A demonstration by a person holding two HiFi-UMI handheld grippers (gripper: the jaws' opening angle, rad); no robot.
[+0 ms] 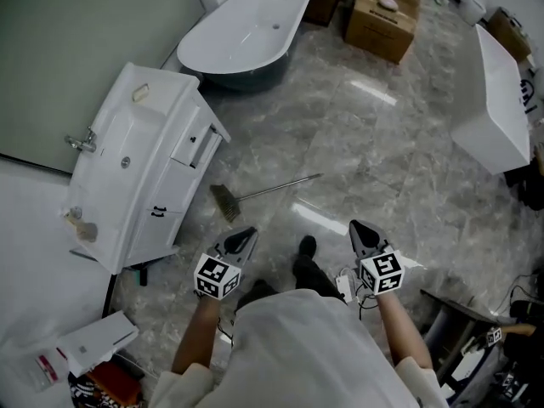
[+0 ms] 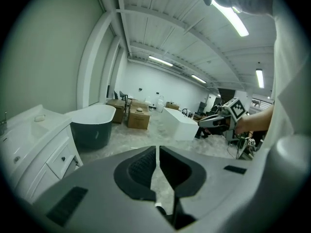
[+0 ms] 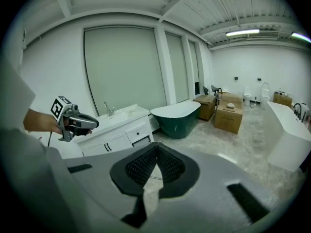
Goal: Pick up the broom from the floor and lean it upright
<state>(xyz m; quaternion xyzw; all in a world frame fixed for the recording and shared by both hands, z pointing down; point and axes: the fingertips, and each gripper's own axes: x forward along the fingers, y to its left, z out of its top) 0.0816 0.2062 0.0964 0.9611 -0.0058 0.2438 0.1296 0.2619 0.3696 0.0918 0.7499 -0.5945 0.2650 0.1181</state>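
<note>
**Broom flat on floor; both grippers closed, empty**

Reference: the white vanity cabinet [image 1: 136, 177]. The thin metal-handled broom with a brown bristle head [image 1: 270, 189] lies on the grey marble floor [image 1: 382, 143] just right of the vanity. Its bristles point toward the vanity and its long axis runs rightward away from it.

The left gripper [image 1: 249, 232], below the bristles, has its jaws together on nothing. The right gripper [image 1: 355, 226], farther right, is the same.

Risk: the slim handle may roll or skid on polished stone. A grip far from the head may let it swing.
</note>
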